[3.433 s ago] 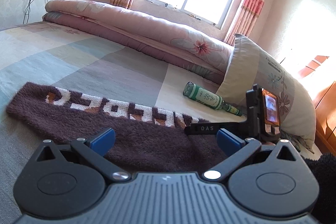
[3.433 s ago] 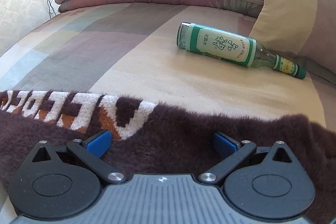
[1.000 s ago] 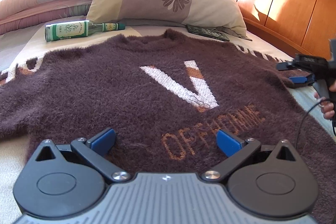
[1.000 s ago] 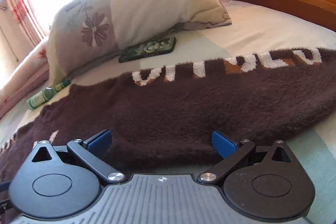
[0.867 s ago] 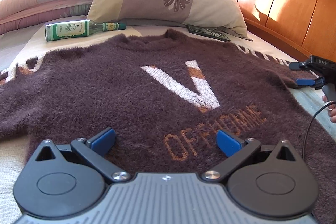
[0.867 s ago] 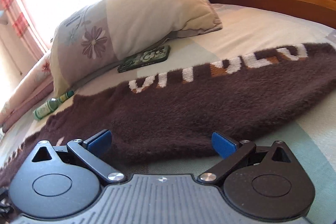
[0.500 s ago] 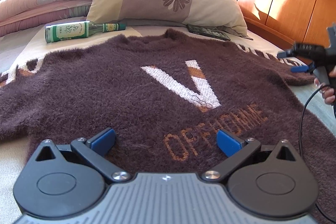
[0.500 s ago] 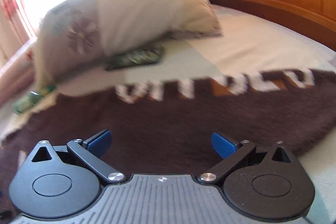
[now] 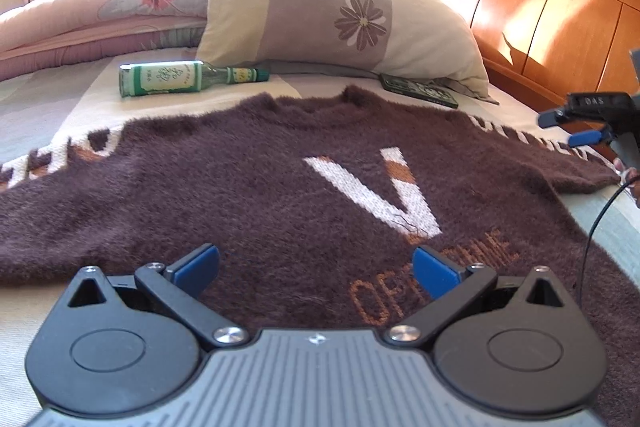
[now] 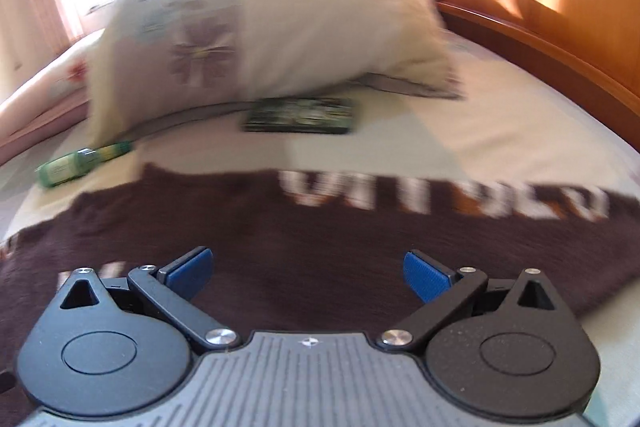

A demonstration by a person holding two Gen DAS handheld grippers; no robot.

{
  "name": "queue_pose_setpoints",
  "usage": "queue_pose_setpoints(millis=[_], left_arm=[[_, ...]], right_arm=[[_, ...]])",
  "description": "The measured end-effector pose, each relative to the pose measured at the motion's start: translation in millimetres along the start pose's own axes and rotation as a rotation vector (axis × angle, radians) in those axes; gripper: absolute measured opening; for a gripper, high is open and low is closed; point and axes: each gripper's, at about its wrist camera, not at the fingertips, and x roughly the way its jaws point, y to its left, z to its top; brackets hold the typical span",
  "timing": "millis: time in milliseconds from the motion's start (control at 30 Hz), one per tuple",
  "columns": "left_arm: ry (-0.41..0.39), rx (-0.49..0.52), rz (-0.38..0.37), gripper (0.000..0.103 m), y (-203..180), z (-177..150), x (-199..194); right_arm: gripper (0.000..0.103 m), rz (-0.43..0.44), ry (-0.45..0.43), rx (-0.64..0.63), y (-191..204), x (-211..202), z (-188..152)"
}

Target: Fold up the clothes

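The fingers [image 9: 196, 269] of the left gripper [image 9: 316, 269] are spread wide apart over the bottom edge of the brown sweater [image 9: 260, 187], holding nothing. The right gripper [image 10: 306, 273] also has its fingers wide apart, over one sleeve. The sweater lies flat on the bed [image 9: 60, 95], front up. Its neck points to the pillow [image 9: 340, 11], and its sleeves stretch out sideways. A green bottle [image 9: 176, 79] lies near the neck.

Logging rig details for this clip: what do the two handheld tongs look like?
Both match: a grey ribbed body, two black round housings, black linkage arms with silver pivots, and blue pads. The left tongs and right tongs look identical. Seen from the left view, the right unit carries a "DAS" marking and a trailing black cable.
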Motion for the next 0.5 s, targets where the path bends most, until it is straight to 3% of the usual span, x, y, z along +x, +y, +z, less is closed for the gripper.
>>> queue_pose_setpoints(millis=[133, 200, 333, 500], left_arm=[[-0.046, -0.042, 0.004, 0.102, 18, 7, -15], [-0.073, -0.067, 0.007, 0.102, 28, 9, -23], [-0.113, -0.114, 0.027, 0.102, 46, 12, -36], [-0.098, -0.162, 0.048, 0.102, 62, 10, -30]], right_arm=[[0.103, 0.165, -0.033, -0.17, 66, 29, 12], [0.103, 0.207, -0.046, -0.239, 96, 49, 16], [0.103, 0.242, -0.059, -0.281, 129, 93, 21], [0.103, 0.251, -0.031, -0.246, 142, 143, 26]])
